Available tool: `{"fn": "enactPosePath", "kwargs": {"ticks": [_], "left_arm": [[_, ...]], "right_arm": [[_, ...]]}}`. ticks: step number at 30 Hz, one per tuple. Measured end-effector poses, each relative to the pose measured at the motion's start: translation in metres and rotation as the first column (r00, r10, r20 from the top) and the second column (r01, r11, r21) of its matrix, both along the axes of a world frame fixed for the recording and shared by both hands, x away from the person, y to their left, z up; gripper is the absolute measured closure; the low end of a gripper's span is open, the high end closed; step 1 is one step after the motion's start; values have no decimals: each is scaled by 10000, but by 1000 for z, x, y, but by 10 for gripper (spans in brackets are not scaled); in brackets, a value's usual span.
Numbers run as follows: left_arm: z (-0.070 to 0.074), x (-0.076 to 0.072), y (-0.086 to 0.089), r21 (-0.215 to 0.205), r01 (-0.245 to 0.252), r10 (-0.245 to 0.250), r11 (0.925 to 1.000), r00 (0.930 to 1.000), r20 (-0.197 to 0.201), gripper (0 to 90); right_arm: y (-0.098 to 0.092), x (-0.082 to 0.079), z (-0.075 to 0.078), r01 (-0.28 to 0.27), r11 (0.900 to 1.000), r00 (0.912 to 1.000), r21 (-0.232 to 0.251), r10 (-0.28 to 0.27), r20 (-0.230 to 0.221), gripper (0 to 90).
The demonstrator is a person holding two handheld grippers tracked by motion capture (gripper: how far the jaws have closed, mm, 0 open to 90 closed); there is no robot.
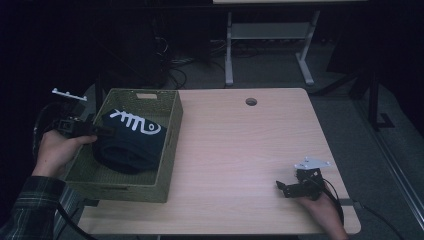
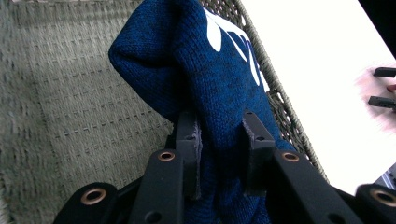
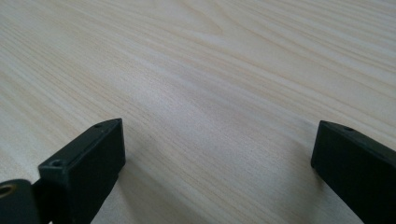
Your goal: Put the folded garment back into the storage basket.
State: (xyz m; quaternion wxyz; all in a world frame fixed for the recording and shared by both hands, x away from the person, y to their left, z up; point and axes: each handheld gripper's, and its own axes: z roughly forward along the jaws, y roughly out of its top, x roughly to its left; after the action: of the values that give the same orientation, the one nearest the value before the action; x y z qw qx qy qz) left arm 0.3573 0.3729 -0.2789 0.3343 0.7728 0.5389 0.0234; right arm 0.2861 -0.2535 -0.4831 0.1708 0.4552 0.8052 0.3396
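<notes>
- At the near edge of the pale wood-grain table, toward five o'clock in the high view, the right gripper rests low over the bare top in the person's right hand, pointing toward nine o'clock.
- In the right gripper view its two black jaws stand wide apart with nothing between them, just wood grain running beneath.
- At the near left, around eight o'clock, a plaid sleeve leads up to the left hand, which carries the left gripper over the left wall of the basket.
- In the left gripper view the left gripper is clamped on a fold of the dark blue knitted garment with a white printed pattern; the cloth bunches between the two pads and rises above them.
- That garment lies inside the olive-green woven rectangular basket, which sits on the table's left side at about nine o'clock, its near wall close to the table's front edge.
- The garment's white pattern faces up toward the basket's far end; the basket's woven floor shows beside the cloth.
- Farther off, near twelve o'clock, a round cable hole sits in the table top.
</notes>
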Motion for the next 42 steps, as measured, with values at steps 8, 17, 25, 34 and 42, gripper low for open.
{"fn": "enactPosePath", "kwargs": {"ticks": [8, 17, 25, 34, 42], "left_arm": [[-17, 5, 3, -208, -53, 47, 9998, 9996, -280, 730], [-35, 15, 2, 128, -100, 106, 9999, 9988, -470, 728], [-50, 23, 8, 829, -237, 282, 9963, 9981, -540, 713], [-66, 27, 17, 1311, -553, 624, 9898, 9967, -513, 669], [-71, 30, 22, 1839, -761, 862, 9800, 9951, -480, 600]], "right_arm": [[0, 0, 0, 4, 10000, 10000, -6, -4, 3, 26], [0, 0, 0, 2, 10000, 10000, -1, -2, -6, 26], [0, 0, 0, 2, 10000, 10000, 0, -2, -6, 26], [0, 0, 0, 6, 10000, 10000, -4, -6, -1, 26], [0, 0, 0, 7, 10000, 10000, -3, -7, 0, 26]]}}
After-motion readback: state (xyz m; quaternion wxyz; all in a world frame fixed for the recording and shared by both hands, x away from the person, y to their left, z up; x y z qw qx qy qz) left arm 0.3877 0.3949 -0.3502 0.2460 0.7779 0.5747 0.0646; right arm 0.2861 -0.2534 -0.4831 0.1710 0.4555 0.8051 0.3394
